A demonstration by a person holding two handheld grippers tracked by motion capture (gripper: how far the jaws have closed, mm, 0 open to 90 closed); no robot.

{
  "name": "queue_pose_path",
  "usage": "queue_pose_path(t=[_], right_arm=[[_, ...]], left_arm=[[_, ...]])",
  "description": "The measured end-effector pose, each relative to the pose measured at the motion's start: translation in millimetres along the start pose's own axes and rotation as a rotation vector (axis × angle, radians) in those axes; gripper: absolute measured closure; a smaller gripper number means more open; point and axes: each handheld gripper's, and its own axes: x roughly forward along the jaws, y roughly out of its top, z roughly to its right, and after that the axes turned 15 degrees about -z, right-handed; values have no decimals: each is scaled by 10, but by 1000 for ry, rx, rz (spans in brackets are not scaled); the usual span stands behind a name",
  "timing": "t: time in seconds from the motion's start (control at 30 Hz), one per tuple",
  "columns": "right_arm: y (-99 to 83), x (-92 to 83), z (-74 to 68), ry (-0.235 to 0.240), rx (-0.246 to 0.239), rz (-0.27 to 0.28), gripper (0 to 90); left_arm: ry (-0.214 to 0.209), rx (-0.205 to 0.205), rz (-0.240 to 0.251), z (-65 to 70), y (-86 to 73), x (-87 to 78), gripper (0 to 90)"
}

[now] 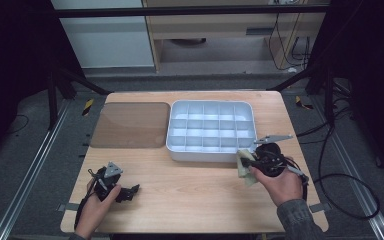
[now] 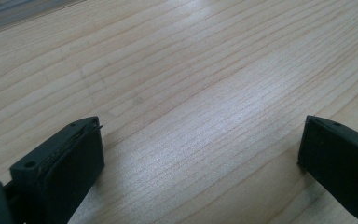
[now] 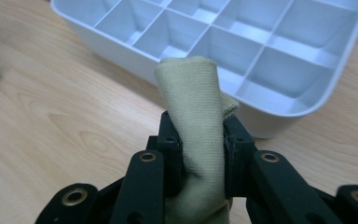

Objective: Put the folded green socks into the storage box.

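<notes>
My right gripper [image 3: 200, 135] is shut on a folded pale yellow-green cloth [image 3: 193, 107], which sticks up between the black jaws. In the high view that right gripper [image 1: 245, 162] hovers by the front right corner of a white compartment tray [image 1: 180, 152], the cloth [image 1: 244, 167] hanging at its left. The tray's near wall [image 3: 121, 60] lies just beyond the cloth. My left gripper [image 1: 132, 191] rests low at the front left of the table. Its jaws stand wide apart over bare wood in the left gripper view, left gripper [image 2: 200, 144] open with nothing between them.
A brown translucent lid [image 1: 130, 125] lies flat to the left of the tray. The wooden table [image 1: 195, 190] has bare room between the two hands. A black cable [image 1: 340, 185] trails off the right edge. Dark frame legs stand at both back corners.
</notes>
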Motion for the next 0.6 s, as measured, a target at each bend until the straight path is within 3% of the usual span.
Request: queue_pose_path(t=[0.33, 0.6], right_arm=[[167, -193, 208, -73, 11, 23, 734], [433, -343, 368, -103, 12, 34, 734]], left_arm=[[0, -1, -17, 17, 1, -14, 0], [-2, 2, -21, 17, -1, -19, 0]])
